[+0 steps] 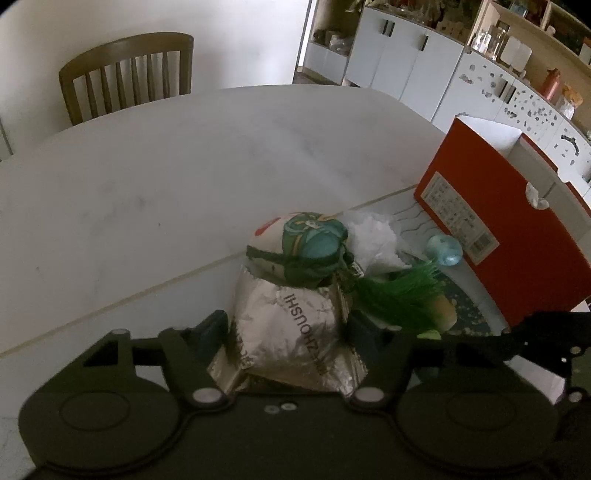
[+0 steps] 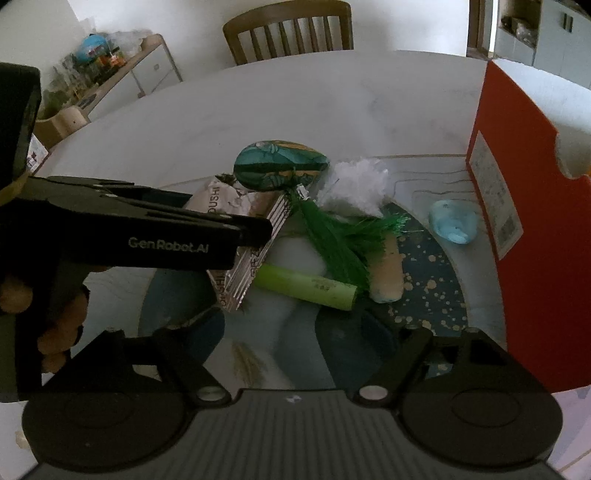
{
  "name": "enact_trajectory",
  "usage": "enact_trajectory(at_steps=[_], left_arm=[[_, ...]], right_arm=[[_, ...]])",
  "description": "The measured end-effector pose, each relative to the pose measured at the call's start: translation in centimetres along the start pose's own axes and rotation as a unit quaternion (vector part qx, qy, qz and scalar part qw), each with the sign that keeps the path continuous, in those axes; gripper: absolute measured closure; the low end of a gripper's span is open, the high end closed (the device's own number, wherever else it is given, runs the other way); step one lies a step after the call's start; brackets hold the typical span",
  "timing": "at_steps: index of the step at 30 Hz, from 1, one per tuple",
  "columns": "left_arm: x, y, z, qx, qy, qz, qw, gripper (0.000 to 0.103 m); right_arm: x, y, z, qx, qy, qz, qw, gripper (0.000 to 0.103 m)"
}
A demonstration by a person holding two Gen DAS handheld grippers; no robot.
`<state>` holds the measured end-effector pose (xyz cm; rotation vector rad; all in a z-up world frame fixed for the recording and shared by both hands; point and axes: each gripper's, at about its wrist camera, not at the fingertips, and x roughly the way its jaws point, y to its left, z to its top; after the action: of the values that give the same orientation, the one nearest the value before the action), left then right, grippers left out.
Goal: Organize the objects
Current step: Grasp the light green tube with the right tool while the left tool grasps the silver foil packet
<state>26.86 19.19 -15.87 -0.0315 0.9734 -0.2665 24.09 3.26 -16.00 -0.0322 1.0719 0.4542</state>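
My left gripper [image 1: 288,326] is shut on a crinkled silver foil packet [image 1: 295,325] with printed letters. In the right wrist view the left gripper [image 2: 264,230] comes in from the left and holds the packet [image 2: 255,243] tilted over a round blue speckled mat [image 2: 436,280]. A green patterned pouch [image 1: 314,243] with a green tassel [image 2: 340,240] lies against the packet's far end. My right gripper [image 2: 280,330] is open low over the mat, nothing between its fingers. A light green tube [image 2: 306,288] lies just beyond it.
A tall red box [image 2: 517,221] stands at the right edge of the mat. Crumpled white plastic [image 2: 354,188], a pale blue blob [image 2: 452,221] and a beige and blue roll [image 2: 388,273] lie on the mat. A wooden chair [image 2: 288,31] stands behind the white table [image 1: 147,184].
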Motion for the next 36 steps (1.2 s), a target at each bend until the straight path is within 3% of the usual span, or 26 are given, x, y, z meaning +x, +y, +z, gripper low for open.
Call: enact_trajectory(at_steps=[8,13,24,32,36], left_arm=[[-0.2,0.5,-0.1,-0.008,0.001,-0.013,0.9999,0.048],[-0.5,1.0,-0.4,-0.018,0.001,-0.012,0.9998,0.049],[-1.4,2.2,-1.2,-0.038,0.002,-0.011,0.9992,0.052],[-2.1,3.2,-1.9,-0.064,0.002,-0.003,0.9979,0.052],[-2.5,3.8,-2.3,-0.076,0.002,0.002,0.9971,0.052]], right_arm=[[0.6,0.0,0.6,0.009,0.001,0.001,1.000,0.022],[0.7,0.1,0.9,0.014,0.000,-0.008,1.000,0.022],[1.3,0.7,1.5,0.007,-0.003,-0.023,1.000,0.036],[1.2,1.2,1.6,0.007,0.000,-0.016,1.000,0.036],[1.2,1.7,1.6,0.011,-0.003,-0.014,1.000,0.028]])
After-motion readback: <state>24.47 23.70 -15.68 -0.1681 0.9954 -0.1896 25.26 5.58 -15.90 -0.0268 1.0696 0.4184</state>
